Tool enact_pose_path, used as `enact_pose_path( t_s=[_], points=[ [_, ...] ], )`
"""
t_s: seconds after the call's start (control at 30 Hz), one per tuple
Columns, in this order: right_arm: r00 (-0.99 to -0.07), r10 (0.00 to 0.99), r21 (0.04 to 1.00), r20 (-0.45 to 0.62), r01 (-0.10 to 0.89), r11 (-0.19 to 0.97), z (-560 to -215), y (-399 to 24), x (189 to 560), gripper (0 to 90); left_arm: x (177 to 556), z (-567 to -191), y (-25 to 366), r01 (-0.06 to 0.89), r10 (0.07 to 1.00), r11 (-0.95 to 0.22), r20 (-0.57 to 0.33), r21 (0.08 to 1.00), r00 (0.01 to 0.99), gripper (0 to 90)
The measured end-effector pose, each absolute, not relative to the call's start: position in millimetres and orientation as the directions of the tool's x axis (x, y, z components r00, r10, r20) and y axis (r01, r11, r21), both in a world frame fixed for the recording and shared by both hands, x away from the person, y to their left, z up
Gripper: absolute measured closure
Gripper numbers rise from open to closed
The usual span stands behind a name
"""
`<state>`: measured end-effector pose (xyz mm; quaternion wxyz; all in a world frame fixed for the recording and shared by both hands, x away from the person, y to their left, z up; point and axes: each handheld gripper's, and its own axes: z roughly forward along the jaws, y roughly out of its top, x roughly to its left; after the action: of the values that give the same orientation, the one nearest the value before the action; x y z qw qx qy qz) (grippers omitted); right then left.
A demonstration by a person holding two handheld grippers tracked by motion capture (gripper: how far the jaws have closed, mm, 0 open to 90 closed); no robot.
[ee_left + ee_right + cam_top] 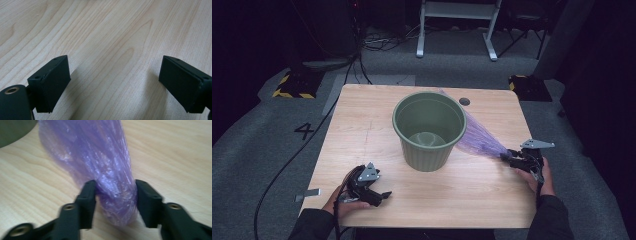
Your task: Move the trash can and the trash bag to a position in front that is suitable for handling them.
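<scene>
1. The right gripper (511,156), at the right of the high view, is clamped on the gathered end of a purple plastic bag (479,137); in the right gripper view its black jaws press the bunched film (113,170) from both sides at lower centre.
2. The bag is thin, translucent and violet, creased into many fine lengthwise folds that catch the light. It is narrow and tightly bunched where it is held, then fans out wider toward the upper left of the high view.
3. The bag's far end runs up to and behind the rim of a green bucket (429,131), which stands upright at the centre of the tabletop (362,130). The bucket is ribbed on its outer wall.
4. The left gripper (379,196) lies low at the lower left of the high view, well apart from the bucket and the bag. In the left gripper view its jaws stand wide apart with bare wood grain between them.
5. A small dark round hole (464,101) sits in the tabletop just right of the bucket's rim.
</scene>
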<state>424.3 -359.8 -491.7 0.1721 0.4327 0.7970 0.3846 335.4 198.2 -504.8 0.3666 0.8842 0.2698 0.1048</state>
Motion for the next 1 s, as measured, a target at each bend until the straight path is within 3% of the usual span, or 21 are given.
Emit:
enact_pose_path(
  t_s=[0.03,0.07,0.13,0.33,0.8,1.0],
  points=[
    [-0.566,0.822,0.762,0.058,0.557,0.33,-491.7,-359.8,424.3,64.8,335.4,-504.8,198.2,0.4,0.554,-0.586,-0.013,0.705,0.832,9.6],
    [-0.586,0.809,0.752,0.052,0.556,0.354,-493.3,-357.4,422.2,71.3,335.4,-504.8,198.2,0.4,0.554,-0.586,-0.013,0.705,0.833,9.6],
    [-0.609,0.792,0.751,0.049,0.545,0.373,-494.2,-355.6,418.3,75.6,335.4,-504.8,198.2,0.4,0.554,-0.586,-0.013,0.705,0.833,9.6],
    [-0.669,0.743,0.748,0.029,0.507,0.428,-493.7,-344.5,403.7,78.9,335.5,-504.7,198.3,0.4,0.553,-0.586,-0.012,0.704,0.833,9.6],
    [-0.797,0.604,0.741,-0.001,0.405,0.536,-494.7,-301.2,370.7,75.9,335.6,-504.8,198.1,0.4,0.554,-0.586,-0.013,0.705,0.833,9.6],
    [-0.835,0.551,0.736,-0.004,0.37,0.566,-496.6,-277.7,358.1,68.6,336.0,-504.8,198.0,0.399,0.553,-0.586,-0.012,0.705,0.833,9.6]
  ],
)
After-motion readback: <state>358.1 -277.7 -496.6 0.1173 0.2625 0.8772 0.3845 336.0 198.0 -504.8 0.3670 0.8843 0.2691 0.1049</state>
